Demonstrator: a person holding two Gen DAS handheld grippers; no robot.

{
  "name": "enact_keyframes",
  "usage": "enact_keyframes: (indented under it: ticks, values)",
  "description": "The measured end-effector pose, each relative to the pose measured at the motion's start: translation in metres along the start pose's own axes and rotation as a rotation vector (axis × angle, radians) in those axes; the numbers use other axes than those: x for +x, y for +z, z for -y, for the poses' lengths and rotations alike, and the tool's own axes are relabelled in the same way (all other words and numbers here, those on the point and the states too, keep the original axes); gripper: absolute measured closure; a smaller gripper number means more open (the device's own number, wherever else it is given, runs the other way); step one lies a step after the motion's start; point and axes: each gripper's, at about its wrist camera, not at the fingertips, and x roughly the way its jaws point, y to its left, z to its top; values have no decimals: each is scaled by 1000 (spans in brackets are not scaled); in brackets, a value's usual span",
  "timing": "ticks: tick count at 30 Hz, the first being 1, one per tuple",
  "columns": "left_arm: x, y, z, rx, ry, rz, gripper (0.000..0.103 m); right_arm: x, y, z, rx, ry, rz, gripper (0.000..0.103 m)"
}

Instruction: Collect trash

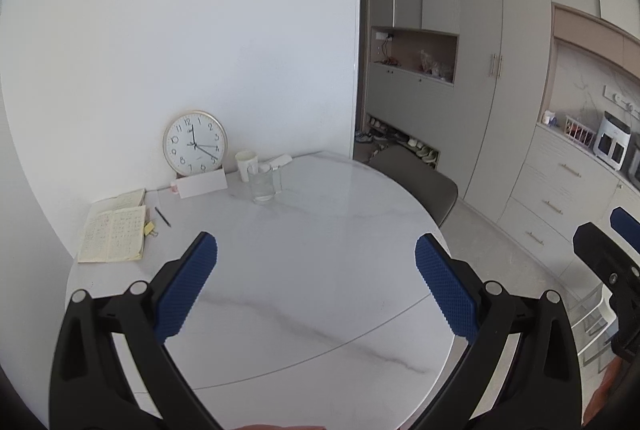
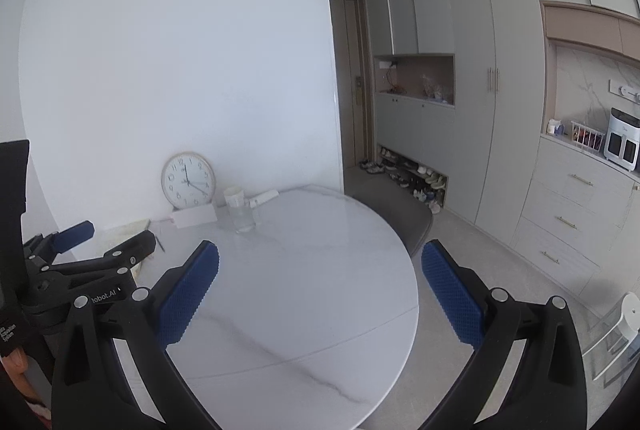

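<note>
A white paper cup [image 1: 245, 165] stands at the far side of the round white marble table [image 1: 304, 270], with a crumpled white paper piece [image 1: 280, 161] beside it; the cup also shows in the right wrist view [image 2: 234, 196]. My left gripper [image 1: 316, 250] is open and empty above the table's near half. My right gripper [image 2: 320, 258] is open and empty over the table's right edge. The left gripper also shows at the left of the right wrist view [image 2: 108, 240]. The right gripper shows at the right edge of the left wrist view, its jaws cut off.
A clear glass [image 1: 264, 184], a wall clock [image 1: 195, 142], a white card [image 1: 202, 184], an open notebook [image 1: 114, 230], a pen [image 1: 163, 217] and a yellow clip [image 1: 149, 228] sit at the table's back. A grey chair [image 1: 420, 182] stands behind the table. Cabinets [image 1: 480, 70] line the right.
</note>
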Motion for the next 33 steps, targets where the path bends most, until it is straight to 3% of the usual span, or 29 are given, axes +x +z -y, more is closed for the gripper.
enact_keyframes:
  ticks: [8, 33]
  values:
    - [11, -9, 1, -8, -11, -42, 8, 3, -4, -12, -26, -10, -26, 2]
    - [15, -9, -1, 0, -19, -52, 8, 3, -10, -14, -12, -11, -41, 2]
